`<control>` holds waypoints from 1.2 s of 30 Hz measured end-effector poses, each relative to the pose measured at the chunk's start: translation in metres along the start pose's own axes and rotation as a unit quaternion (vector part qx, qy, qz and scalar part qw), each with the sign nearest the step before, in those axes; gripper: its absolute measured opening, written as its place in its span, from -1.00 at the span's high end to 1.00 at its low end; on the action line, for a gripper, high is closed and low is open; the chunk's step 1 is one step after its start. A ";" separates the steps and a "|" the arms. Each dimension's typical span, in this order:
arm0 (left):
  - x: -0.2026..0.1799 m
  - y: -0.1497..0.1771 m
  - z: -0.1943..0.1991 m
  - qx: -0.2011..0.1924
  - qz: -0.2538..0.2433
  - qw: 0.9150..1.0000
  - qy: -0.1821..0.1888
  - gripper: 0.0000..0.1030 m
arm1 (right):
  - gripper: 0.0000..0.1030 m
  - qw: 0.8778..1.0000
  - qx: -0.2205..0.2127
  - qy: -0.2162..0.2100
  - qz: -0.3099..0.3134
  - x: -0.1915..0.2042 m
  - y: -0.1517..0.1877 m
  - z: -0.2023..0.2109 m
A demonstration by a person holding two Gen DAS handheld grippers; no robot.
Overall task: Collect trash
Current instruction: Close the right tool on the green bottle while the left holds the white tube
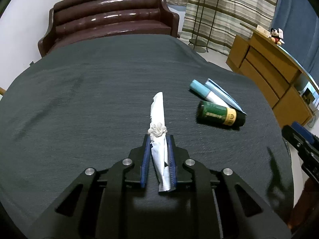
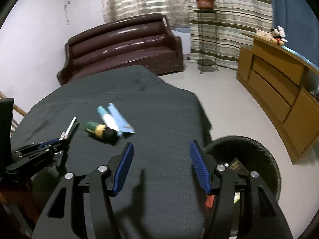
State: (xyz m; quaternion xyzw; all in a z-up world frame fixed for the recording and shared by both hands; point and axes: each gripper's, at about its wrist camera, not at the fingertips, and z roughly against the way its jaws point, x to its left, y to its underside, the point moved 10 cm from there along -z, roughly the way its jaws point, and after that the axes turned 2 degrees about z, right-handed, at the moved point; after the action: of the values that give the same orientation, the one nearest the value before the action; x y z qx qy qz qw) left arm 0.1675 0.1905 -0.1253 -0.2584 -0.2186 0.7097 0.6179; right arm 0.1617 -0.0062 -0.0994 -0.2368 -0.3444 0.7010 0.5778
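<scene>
my left tongs (image 1: 158, 139) are clamped on a long white wrapper (image 1: 158, 117), pinched edge-on between the blue pads (image 1: 146, 155); a knot of crumpled white stuff (image 1: 157, 129) sits around it just past the tips, and the rest of the wrapper sticks out forward over the dark grey worktop (image 1: 79, 99). from my right wrist view those left tongs (image 2: 64, 137) show at the far left with the white strip (image 2: 71, 126) poking up and away from them.

my right tongs (image 2: 161, 146) are wide apart with nothing between them, hovering over the near right part of the worktop (image 2: 159, 109), their shadow falling on the cloth below.

more trash lies on the worktop to the right of the held wrapper: a green bottle (image 1: 220, 114) on its side with a yellow band and black cap, touching a light blue and white tube (image 1: 207, 94), and a pale blue flat packet (image 1: 223, 94) right behind that tube. the three sit bunched together.

just off the right edge of the worktop, a black bin (image 2: 259, 151) stands on the floor, partly hidden behind my right tongs, with a dark box (image 2: 237, 166) and bits of red and green showing inside.

a brown leather sofa (image 1: 111, 18) stands beyond the far edge, and a wooden cabinet (image 1: 269, 73) to the right.
</scene>
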 end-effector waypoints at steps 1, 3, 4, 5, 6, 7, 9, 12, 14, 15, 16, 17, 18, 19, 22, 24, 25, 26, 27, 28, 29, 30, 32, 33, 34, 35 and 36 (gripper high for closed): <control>0.005 0.000 0.002 -0.003 0.000 1.000 -0.003 0.66 | -0.12 1.000 0.000 -0.004 0.005 0.006 -0.001 -0.002; 0.013 -0.001 0.006 -0.007 0.001 1.000 -0.008 0.66 | -0.12 1.000 0.002 -0.014 0.014 0.019 -0.005 -0.006; 0.019 -0.001 0.008 -0.010 0.003 1.000 -0.011 0.66 | -0.12 1.000 0.003 -0.019 0.018 0.025 -0.006 -0.009; 0.024 -0.001 0.010 -0.011 0.004 1.000 -0.012 0.66 | -0.12 1.000 0.004 -0.023 0.021 0.029 -0.007 -0.010; 0.028 -0.002 0.011 -0.013 0.006 1.000 -0.014 0.66 | -0.12 0.999 0.005 -0.027 0.026 0.036 -0.009 -0.013; 0.035 -0.002 0.013 -0.014 0.010 1.000 -0.016 0.66 | -0.12 0.999 0.007 -0.030 0.031 0.042 -0.010 -0.016; 0.047 -0.002 0.016 -0.016 0.015 1.000 -0.019 0.66 | -0.12 0.999 0.009 -0.035 0.040 0.051 -0.013 -0.021; 0.061 -0.001 0.019 -0.017 0.023 0.999 -0.023 0.66 | -0.12 0.998 0.014 -0.043 0.051 0.062 -0.016 -0.028; 0.072 -0.001 0.019 -0.017 0.029 0.999 -0.026 0.66 | -0.12 0.997 0.020 -0.048 0.057 0.068 -0.017 -0.034; 0.077 -0.001 0.019 -0.017 0.032 0.999 -0.027 0.66 | -0.12 0.997 0.022 -0.050 0.058 0.070 -0.018 -0.036; 0.079 -0.001 0.019 -0.017 0.034 0.999 -0.027 0.66 | -0.12 0.997 0.025 -0.052 0.059 0.071 -0.018 -0.038; 0.082 -0.001 0.019 -0.017 0.037 0.999 -0.027 0.66 | -0.12 0.996 0.029 -0.054 0.061 0.073 -0.018 -0.042; 0.084 -0.001 0.019 -0.018 0.040 0.999 -0.026 0.66 | -0.12 0.996 0.032 -0.054 0.062 0.076 -0.017 -0.043; 0.085 -0.001 0.019 -0.018 0.040 0.999 -0.025 0.66 | -0.12 0.996 0.034 -0.054 0.064 0.078 -0.017 -0.046; 0.087 0.001 0.020 -0.018 0.044 0.999 -0.020 0.66 | -0.12 0.995 0.042 -0.054 0.069 0.081 -0.017 -0.050; 0.088 0.001 0.019 -0.018 0.046 0.999 -0.018 0.66 | -0.12 0.995 0.050 -0.057 0.070 0.083 -0.016 -0.053; 0.088 0.002 0.019 -0.018 0.047 0.999 -0.017 0.66 | -0.12 0.994 0.053 -0.059 0.070 0.086 -0.015 -0.054; 0.088 0.002 0.019 -0.017 0.048 0.999 -0.016 0.66 | -0.12 0.994 0.056 -0.061 0.071 0.087 -0.013 -0.054; 0.087 0.002 0.018 -0.016 0.048 0.999 -0.016 0.66 | -0.12 0.994 0.058 -0.063 0.072 0.089 -0.012 -0.053; 0.088 0.003 0.018 -0.016 0.049 0.999 -0.016 0.67 | -0.12 0.993 0.061 -0.065 0.073 0.089 -0.012 -0.054; 0.089 0.003 0.019 -0.016 0.049 0.999 -0.016 0.66 | -0.12 0.993 0.062 -0.067 0.073 0.091 -0.012 -0.054; 0.089 0.003 0.019 -0.016 0.049 0.999 -0.016 0.66 | -0.12 0.993 0.065 -0.072 0.073 0.093 -0.010 -0.053; 0.090 0.003 0.019 -0.016 0.049 0.999 -0.016 0.66 | -0.12 0.991 0.069 -0.083 0.073 0.097 -0.006 -0.050; 0.090 0.003 0.018 -0.016 0.049 0.999 -0.016 0.66 | -0.12 0.991 0.071 -0.086 0.074 0.097 -0.007 -0.052; 0.090 0.003 0.019 -0.016 0.049 0.999 -0.016 0.66 | -0.12 0.991 0.072 -0.089 0.076 0.099 -0.005 -0.051; 0.090 0.003 0.018 -0.016 0.048 0.999 -0.016 0.66 | -0.12 0.990 0.071 -0.090 0.078 0.101 -0.005 -0.050; 0.092 0.003 0.018 -0.016 0.048 0.999 -0.016 0.66 | -0.12 0.990 0.070 -0.089 0.079 0.100 -0.005 -0.050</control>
State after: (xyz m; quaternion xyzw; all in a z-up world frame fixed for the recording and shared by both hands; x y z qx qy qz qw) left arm 0.1441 0.2808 -0.1225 -0.2667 -0.2273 0.7390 0.5754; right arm 0.1792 0.1025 -0.1213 -0.1584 -0.3246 0.7851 0.5032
